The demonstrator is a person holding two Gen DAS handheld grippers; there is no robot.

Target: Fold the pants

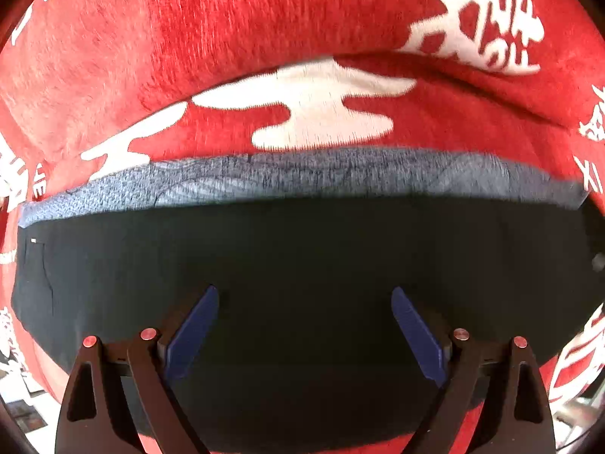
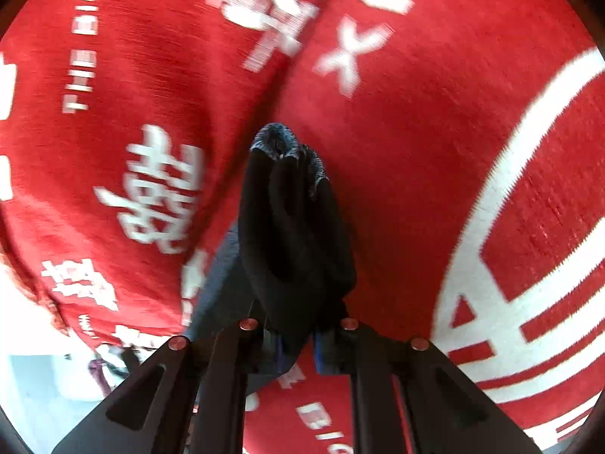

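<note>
We found the pants lying as a dark band across a red printed blanket, with the grey-blue waistband forward of the left gripper. Its jaws stood wide apart, empty, over the dark cloth, with the blue pads clear of any fold.

The right gripper had its jaws drawn close on a bunched part of the pants, which rose ahead of the jaws in a narrow dark column, with a grey-blue knitted edge at the far tip.

We judged the garment soft, light and limp. It draped and gathered freely, so it should sag between hold points and not slip much on the napped blanket. We judged the firmest holds to be the waistband corners or a doubled edge, where the layers are thicker.

The blanket carried white print. We read "THE BIG" left of the right jaws and "BIG" below them. The large white characters were too blurred to read. We saw no label on the pants.
</note>
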